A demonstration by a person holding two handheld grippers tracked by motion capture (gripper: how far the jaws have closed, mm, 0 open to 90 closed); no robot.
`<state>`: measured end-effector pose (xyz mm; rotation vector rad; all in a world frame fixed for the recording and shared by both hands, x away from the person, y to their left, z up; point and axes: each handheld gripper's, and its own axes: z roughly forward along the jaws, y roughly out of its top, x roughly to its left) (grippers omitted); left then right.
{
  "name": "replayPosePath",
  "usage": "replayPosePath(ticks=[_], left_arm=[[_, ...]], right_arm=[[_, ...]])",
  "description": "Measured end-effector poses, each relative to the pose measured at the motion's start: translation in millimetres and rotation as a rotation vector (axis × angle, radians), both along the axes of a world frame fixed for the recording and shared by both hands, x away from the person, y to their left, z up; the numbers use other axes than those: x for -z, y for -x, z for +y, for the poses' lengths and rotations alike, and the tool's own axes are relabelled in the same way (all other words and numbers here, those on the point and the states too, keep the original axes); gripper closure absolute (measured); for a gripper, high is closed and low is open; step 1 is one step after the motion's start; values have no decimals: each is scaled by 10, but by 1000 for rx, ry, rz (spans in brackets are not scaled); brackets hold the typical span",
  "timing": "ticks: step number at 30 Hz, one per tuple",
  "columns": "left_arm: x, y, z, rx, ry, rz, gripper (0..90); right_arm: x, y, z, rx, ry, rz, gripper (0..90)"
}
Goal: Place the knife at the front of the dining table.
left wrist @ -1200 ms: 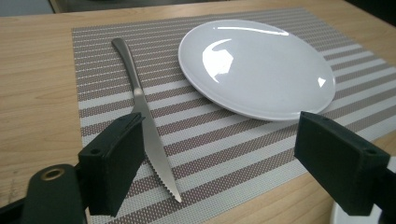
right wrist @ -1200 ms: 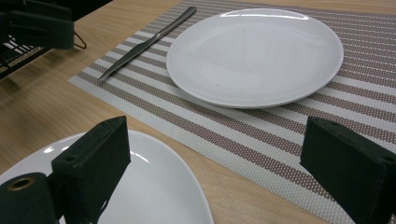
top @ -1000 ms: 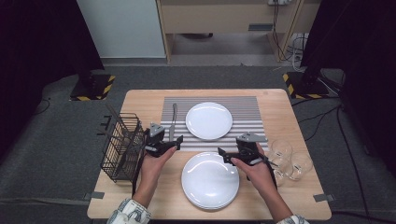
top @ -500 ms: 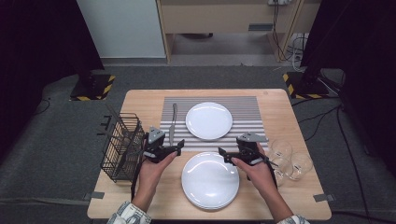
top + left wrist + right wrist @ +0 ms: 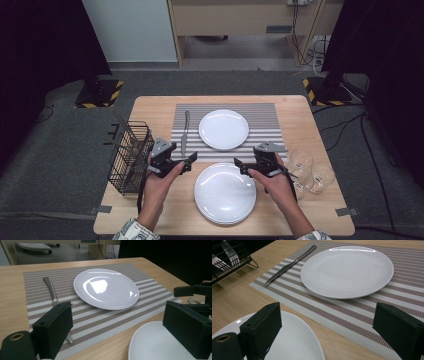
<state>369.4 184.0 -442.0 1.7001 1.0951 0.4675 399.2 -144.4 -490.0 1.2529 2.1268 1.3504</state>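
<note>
Hovering beside near plate (image 5: 225, 192), L gripper (image 5: 192, 159) and R gripper (image 5: 239, 163) — fingers spread, empty.

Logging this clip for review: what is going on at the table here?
A person holds a hand-held gripper in each hand over a table being set. The left hand-held gripper, jaws just opening and empty, sits near the knife on the striped placemat. The right hand-held gripper is open and empty at the near plate.
</note>
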Motion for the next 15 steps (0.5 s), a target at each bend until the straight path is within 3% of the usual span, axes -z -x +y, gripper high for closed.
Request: replayPosePath(ticks=[8, 15], left_arm=[[-52, 8, 16, 3, -2, -1, 81], [-52, 4, 2, -22, -41, -2, 78]], right_arm=[[-2, 0, -6, 2, 3, -3, 84], [-4, 3, -3, 2, 2, -3, 83]])
